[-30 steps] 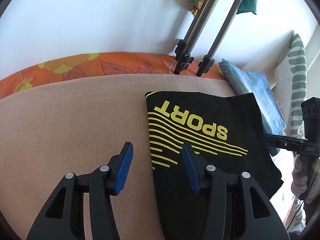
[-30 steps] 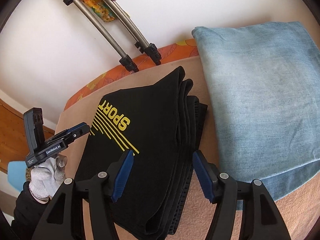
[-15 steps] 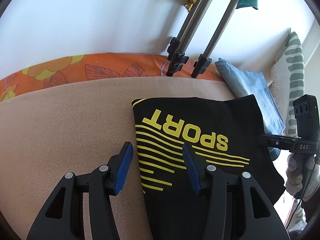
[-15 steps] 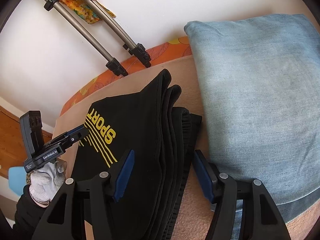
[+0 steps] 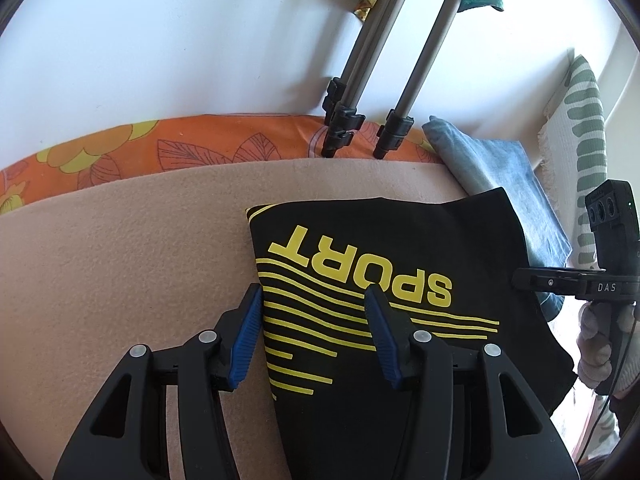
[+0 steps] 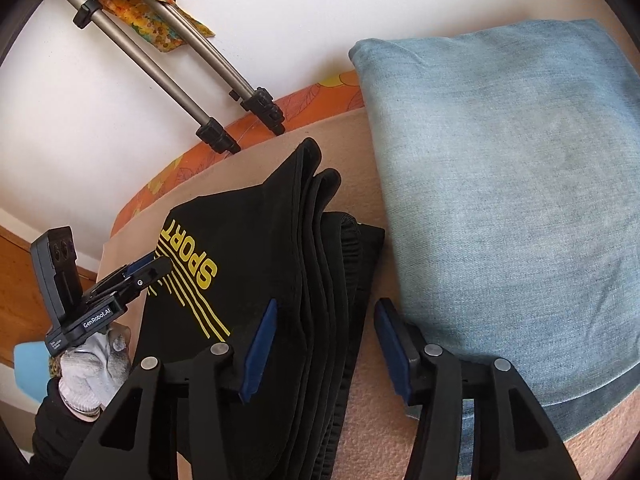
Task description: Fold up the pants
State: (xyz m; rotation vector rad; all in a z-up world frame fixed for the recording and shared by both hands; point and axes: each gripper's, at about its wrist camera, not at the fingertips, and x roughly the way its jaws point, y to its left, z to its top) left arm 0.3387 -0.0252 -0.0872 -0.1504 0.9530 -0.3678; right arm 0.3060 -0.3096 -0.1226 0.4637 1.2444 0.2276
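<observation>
On the tan blanket (image 5: 120, 260), the black pants (image 5: 380, 280) lay folded into a neat stack, so folding looked nearly done. Left gripper (image 5: 314, 336) and right gripper (image 6: 326, 344) were both spread apart, holding nothing.

Black pants (image 5: 392, 276) carry yellow "SPORT" lettering over yellow stripes at centre frame. Beige blanket (image 5: 120, 264) beneath; orange floral sheet (image 5: 160, 152) along its upper edge. Faded blue jeans (image 6: 500, 200) at right. Tongs black, pads (image 5: 244, 340) blue.
</observation>
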